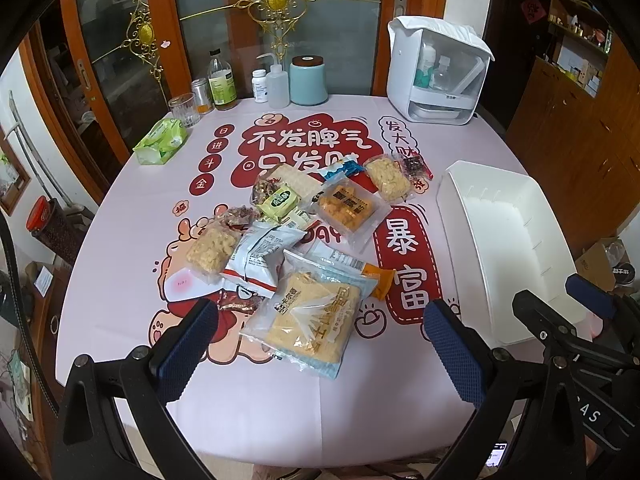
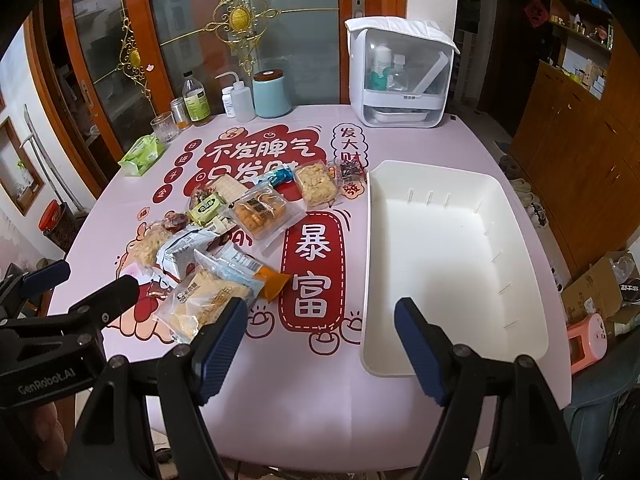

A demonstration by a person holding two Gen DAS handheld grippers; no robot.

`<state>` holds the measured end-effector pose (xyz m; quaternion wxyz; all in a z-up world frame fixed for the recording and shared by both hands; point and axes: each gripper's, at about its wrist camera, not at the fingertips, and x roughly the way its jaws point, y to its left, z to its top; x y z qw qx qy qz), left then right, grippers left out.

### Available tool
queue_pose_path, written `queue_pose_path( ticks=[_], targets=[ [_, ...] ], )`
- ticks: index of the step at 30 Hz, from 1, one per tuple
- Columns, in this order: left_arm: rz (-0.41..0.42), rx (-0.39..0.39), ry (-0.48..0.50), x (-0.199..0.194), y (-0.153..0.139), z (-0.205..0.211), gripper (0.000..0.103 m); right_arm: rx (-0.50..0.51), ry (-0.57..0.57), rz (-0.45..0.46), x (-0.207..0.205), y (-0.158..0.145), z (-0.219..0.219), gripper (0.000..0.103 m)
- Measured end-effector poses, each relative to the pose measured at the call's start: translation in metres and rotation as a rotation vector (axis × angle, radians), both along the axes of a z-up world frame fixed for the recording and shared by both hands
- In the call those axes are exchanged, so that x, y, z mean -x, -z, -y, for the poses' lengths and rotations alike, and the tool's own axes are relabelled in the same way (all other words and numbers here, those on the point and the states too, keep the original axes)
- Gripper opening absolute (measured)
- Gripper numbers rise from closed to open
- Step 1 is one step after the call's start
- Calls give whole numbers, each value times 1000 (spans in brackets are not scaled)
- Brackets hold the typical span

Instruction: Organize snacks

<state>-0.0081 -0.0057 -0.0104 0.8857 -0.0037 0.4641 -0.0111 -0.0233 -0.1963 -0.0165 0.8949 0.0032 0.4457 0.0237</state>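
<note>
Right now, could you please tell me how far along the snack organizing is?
Nothing looks done yet: the white bin holds no snacks. Nothing is in hand either; the left tongs and right tongs are both open above the table's near edge. All the sorting is left: the snack pile lies loose on the tablecloth, with the big cracker pack nearest the left tongs.

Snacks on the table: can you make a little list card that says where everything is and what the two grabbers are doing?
snacks: heap of packets on the pink tablecloth, none sorted yet
nearest packet: big clear bag of yellow crackers
bin: white tray, empty, right of the heap
left gripper: open, holding nothing
right gripper: open, holding nothing
back of table: bottles, blue canister
</note>
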Motion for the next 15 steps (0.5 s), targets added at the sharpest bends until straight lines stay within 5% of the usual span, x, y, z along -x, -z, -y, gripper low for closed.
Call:
queue_pose_path(
  ticks=[15],
  targets=[
    [-2,-1,2,-1,-1,0,102,0,0,4,2,-2,-5,77]
  ],
)
